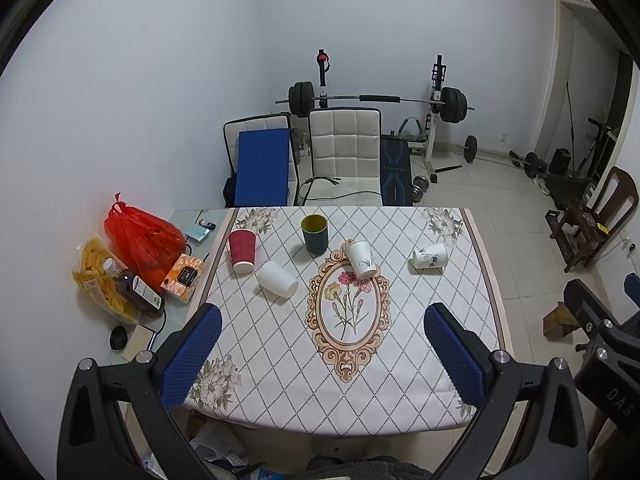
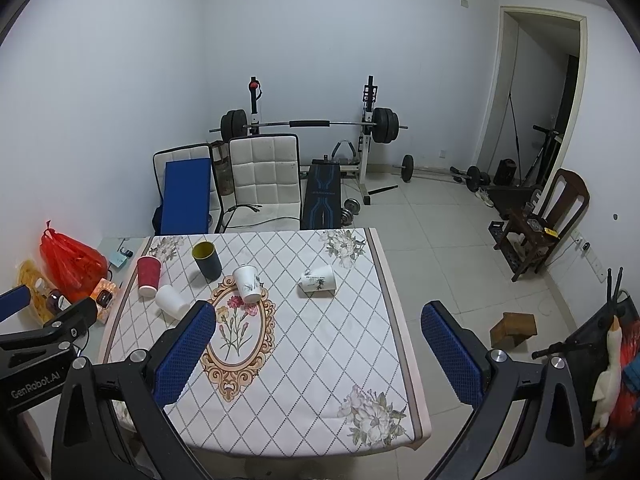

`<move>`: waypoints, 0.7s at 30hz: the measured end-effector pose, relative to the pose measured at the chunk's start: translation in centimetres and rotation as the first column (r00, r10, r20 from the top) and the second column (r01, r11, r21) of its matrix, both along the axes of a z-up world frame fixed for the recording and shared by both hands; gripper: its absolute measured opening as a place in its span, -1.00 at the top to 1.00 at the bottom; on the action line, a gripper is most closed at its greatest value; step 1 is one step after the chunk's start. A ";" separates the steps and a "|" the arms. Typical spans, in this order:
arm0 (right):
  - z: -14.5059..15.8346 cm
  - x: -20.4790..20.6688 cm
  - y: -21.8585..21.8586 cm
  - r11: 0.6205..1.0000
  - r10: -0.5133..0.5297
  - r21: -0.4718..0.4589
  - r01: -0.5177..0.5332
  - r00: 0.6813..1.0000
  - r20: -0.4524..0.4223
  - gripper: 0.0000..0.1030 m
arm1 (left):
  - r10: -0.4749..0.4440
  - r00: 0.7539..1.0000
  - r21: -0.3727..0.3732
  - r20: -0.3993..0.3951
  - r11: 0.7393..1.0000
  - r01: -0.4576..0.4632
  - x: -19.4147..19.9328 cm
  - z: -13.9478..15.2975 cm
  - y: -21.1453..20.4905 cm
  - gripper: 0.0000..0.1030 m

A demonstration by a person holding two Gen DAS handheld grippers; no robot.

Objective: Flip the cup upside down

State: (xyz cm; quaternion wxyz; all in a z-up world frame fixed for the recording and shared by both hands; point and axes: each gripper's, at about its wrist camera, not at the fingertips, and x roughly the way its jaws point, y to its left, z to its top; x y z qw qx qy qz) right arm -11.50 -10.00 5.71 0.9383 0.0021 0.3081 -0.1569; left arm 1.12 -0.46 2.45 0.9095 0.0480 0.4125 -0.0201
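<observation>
Several cups stand on the patterned tablecloth (image 1: 280,340). A dark cup with a yellow inside (image 1: 315,234) (image 2: 207,260) stands upright, mouth up. A red paper cup (image 1: 242,250) (image 2: 148,276), a plain white cup (image 1: 277,279) (image 2: 171,301) and a white printed cup (image 1: 361,259) (image 2: 248,283) stand mouth down. Another white printed cup (image 1: 429,258) (image 2: 318,280) lies on its side at the right. My left gripper (image 1: 322,356) is open and empty, high above the table's near edge. My right gripper (image 2: 318,356) is open and empty, above the table's right side.
At the table's left edge lie a red plastic bag (image 1: 142,236), a snack bag (image 1: 100,284), a bottle (image 1: 136,288) and a tissue box (image 1: 183,278). Two white chairs (image 1: 346,152) stand behind the table, a barbell rack (image 1: 380,100) beyond. A wooden block (image 2: 513,329) lies on the floor at the right.
</observation>
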 end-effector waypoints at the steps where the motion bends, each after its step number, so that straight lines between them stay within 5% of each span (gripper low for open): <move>1: 0.0 0.1 0.0 1.000 0.001 0.000 -0.001 1.000 0.001 -1.00 | 0.002 1.000 -0.002 0.001 1.000 -0.002 -0.1 -0.1 0.0 -1.00; 21: 0.0 0.0 -0.1 1.000 0.004 0.010 -0.004 1.000 0.001 -1.00 | -0.002 1.000 -0.006 -0.005 1.000 0.002 -0.5 -0.3 -0.3 -1.00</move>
